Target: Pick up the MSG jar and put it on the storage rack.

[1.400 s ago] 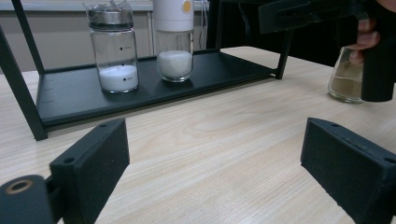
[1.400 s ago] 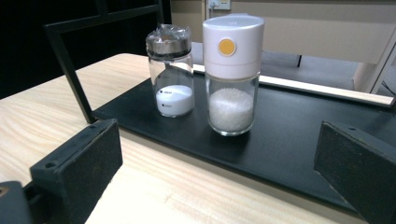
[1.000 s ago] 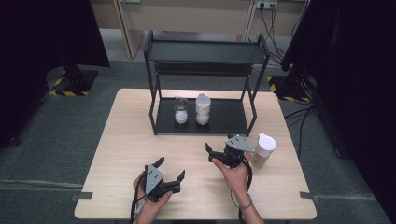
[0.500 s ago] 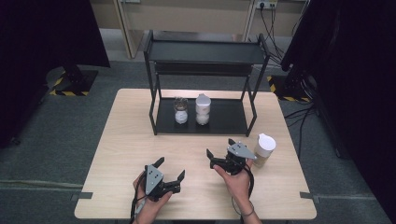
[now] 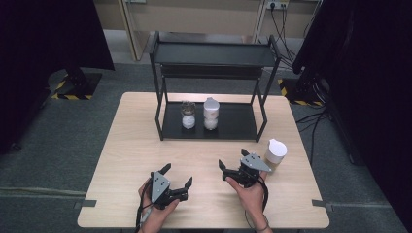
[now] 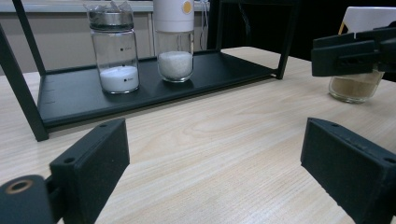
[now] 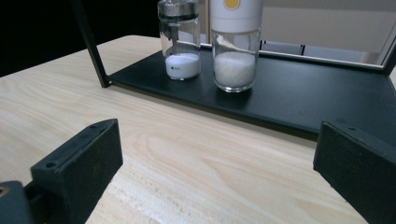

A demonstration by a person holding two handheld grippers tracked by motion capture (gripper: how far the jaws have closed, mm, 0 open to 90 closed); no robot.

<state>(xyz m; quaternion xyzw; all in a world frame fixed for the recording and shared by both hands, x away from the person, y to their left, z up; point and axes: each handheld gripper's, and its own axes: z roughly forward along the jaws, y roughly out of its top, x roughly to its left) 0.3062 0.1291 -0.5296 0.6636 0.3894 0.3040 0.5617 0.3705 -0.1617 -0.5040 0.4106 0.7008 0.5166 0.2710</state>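
1. the right gripper [image 5: 234, 161] sits low over the near right part of the table [image 5: 131, 145], jaws spread wide with nothing between them.
2. the white-capped jar [image 5: 274, 154] stands upright on the table just beside the right gripper, on its outer side, outside the jaws; from above they look close to touching, but contact cannot be told. in the left gripper view the jar [image 6: 353, 86] holds brownish powder and is partly covered by a jaw of the right gripper.
3. the left gripper [image 5: 177, 175] rests near the front edge, left of centre, jaws also wide and empty, well apart from the jar.
4. on the lower shelf of the black rack [image 5: 233, 124] stand two upright containers side by side: a glass jar with a metal lid [image 5: 188, 114] holding white powder, and a white-topped grinder [image 5: 211, 113] holding white grains. both lie ahead of the right gripper's jaws in its own view, well off.
5. surface: light wood-grain table, bare between the grippers and the rack.
6. room: grey carpet floor, black curtains left and right, yellow-black hazard marking [image 5: 65, 91] at a stand base on the left, cables on the floor at the right.
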